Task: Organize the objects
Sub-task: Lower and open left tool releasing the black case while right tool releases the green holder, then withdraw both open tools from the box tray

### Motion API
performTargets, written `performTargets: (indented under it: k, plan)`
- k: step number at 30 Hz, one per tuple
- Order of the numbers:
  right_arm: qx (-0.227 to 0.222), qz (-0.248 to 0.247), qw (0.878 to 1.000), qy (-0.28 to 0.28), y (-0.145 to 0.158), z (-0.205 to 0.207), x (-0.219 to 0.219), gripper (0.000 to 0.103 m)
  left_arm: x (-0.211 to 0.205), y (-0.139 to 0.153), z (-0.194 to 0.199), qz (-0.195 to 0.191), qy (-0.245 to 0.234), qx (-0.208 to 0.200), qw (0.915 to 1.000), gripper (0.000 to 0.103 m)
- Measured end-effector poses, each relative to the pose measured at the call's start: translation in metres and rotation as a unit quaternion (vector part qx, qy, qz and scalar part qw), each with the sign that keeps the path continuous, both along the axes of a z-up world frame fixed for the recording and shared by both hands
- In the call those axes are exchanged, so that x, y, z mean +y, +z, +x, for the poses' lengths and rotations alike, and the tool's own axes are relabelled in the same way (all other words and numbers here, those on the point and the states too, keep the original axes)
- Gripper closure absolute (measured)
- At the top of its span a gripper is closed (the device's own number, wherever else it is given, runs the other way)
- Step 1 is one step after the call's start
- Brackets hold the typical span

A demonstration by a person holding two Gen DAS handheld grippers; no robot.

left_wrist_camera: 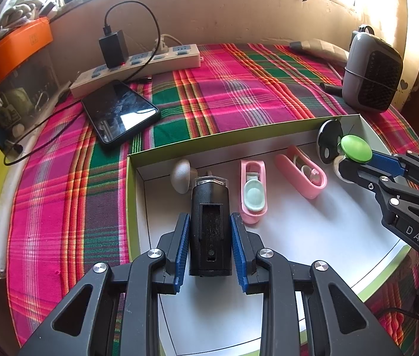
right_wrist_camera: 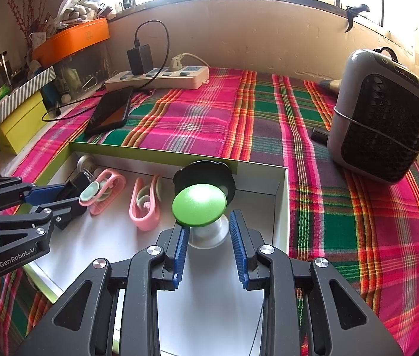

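Left gripper [left_wrist_camera: 210, 238] (closed) — black block [left_wrist_camera: 210, 222]

Tray [left_wrist_camera: 138, 195] on tablecloth [left_wrist_camera: 224, 89]; phone [left_wrist_camera: 120, 112], power strip [left_wrist_camera: 138, 65] behind-left; fan [left_wrist_camera: 371, 72] behind-right.

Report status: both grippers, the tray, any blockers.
Left gripper shut on black rectangular block. Right gripper straddles green-capped knob, contact unclear. Both over white tray; two pink clips alongside.
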State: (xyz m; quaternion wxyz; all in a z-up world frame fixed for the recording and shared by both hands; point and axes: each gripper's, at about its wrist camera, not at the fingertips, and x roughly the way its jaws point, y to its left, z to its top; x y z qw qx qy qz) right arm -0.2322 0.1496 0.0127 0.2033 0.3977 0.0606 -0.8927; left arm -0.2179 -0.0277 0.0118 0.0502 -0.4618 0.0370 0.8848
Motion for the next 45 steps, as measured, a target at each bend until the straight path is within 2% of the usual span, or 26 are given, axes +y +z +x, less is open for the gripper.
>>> performTargets:
  k: [14, 17, 22, 24, 33, 45]
  plan:
    - [-0.002, -0.007, 1.000, 0.001, 0.001, 0.001, -0.001, 0.068, -0.002, 0.000, -0.001, 0.007, 0.002, 0.003, 1.0000, 0.077]
    - [-0.003, -0.008, 1.000, 0.000, 0.000, 0.001, -0.001, 0.068, -0.004, 0.002, 0.000, 0.013, 0.004, 0.004, 0.9999, 0.072]
    - [-0.006, -0.023, 1.000, 0.006, 0.002, 0.004, 0.000, 0.057, -0.005, 0.004, 0.004, 0.025, 0.006, 0.004, 0.9997, 0.071]
    - [-0.003, -0.020, 1.000, 0.003, 0.002, 0.005, -0.001, 0.056, -0.005, 0.005, 0.007, 0.025, 0.006, 0.006, 0.9996, 0.070]
    - [-0.006, -0.043, 0.999, -0.015, 0.008, 0.013, 0.010, 0.055, -0.009, 0.015, 0.021, 0.033, 0.020, 0.018, 0.9991, 0.067]
    - [0.015, -0.045, 0.999, -0.020, 0.025, 0.041, 0.010, 0.055, -0.008, 0.029, 0.052, 0.036, 0.023, 0.038, 0.9984, 0.067]
